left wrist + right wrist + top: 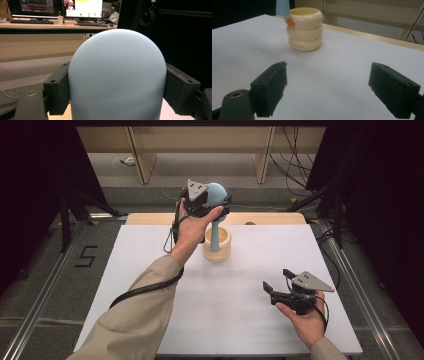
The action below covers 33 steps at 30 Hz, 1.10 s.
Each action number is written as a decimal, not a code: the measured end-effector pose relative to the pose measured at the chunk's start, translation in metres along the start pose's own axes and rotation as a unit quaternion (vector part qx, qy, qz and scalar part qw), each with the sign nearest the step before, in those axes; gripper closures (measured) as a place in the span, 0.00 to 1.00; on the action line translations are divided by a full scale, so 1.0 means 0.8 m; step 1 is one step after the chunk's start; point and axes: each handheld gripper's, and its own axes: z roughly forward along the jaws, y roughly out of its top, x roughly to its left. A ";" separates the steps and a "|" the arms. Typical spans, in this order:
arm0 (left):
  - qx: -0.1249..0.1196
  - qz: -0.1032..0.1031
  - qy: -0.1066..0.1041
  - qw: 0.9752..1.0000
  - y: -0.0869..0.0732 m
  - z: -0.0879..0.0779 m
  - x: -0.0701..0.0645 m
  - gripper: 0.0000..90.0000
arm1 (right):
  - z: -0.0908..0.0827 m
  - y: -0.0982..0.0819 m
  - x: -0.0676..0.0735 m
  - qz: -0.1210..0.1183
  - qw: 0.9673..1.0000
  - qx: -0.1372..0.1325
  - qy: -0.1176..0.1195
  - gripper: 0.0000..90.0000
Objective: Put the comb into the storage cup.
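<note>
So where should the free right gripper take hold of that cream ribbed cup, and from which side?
Grip the cream cup across its stacked rings, ideally in a groove between two, coming in level from the near side with the right gripper. Its jaws stand open and already face it. The rim is poor: the blue tool's stem sits inside.

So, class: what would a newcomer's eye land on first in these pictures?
Probably the pale blue domed tool near the table's far edge, clamped by its rounded head in the left gripper, its stem reaching down at the cream ribbed cup. Next, the right gripper, open over the white table at the near right.
</note>
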 end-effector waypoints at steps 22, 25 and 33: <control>-0.004 0.006 0.005 1.000 0.013 0.018 0.009 0.22 | -0.006 -0.009 -0.004 0.006 1.000 0.005 -0.005 0.18; -0.006 0.007 0.005 1.000 0.014 0.019 0.009 0.22 | -0.007 -0.010 -0.005 0.006 1.000 0.006 -0.006 0.18; -0.007 0.010 0.006 1.000 0.013 0.024 0.010 0.22 | -0.008 -0.011 -0.006 0.008 1.000 0.005 -0.008 0.18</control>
